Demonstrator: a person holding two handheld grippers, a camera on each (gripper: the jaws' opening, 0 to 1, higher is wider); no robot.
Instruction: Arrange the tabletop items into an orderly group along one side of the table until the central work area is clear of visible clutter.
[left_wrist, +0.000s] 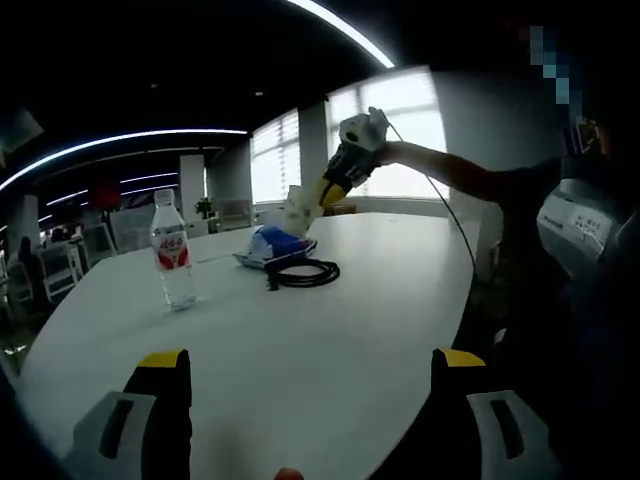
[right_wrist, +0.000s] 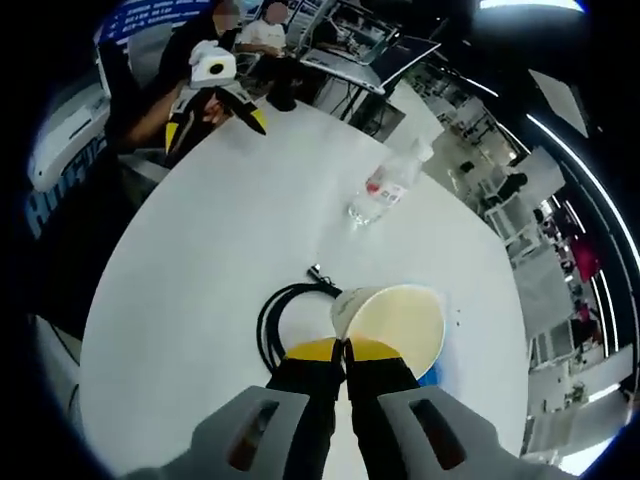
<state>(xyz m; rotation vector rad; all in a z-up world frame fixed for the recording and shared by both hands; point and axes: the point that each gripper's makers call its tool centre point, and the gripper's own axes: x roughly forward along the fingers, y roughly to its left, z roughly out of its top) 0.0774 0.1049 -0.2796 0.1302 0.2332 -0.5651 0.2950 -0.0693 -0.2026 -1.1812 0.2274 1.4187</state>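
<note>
A clear water bottle (left_wrist: 173, 262) with a red label stands upright on the white table (left_wrist: 330, 350). Farther back lie a black coiled cable (left_wrist: 303, 272) and a blue-and-white packet (left_wrist: 272, 246). My left gripper (left_wrist: 310, 360) stands open over the table's near part, with nothing between its jaws. My right gripper (left_wrist: 312, 203) is shut on a paper cup (left_wrist: 296, 215) just above the packet. In the right gripper view, the right gripper (right_wrist: 346, 350) pinches the rim of the paper cup (right_wrist: 392, 320), with the cable (right_wrist: 283, 322) beside it, the bottle (right_wrist: 388, 188) beyond, and the left gripper (right_wrist: 215, 105) open at the far side.
The table's curved edge (left_wrist: 455, 300) runs along the right, where a person's arm (left_wrist: 440, 170) reaches in. Office chairs (left_wrist: 55, 275) and desks stand past the left edge. Bare white tabletop (right_wrist: 220, 220) lies between the two grippers.
</note>
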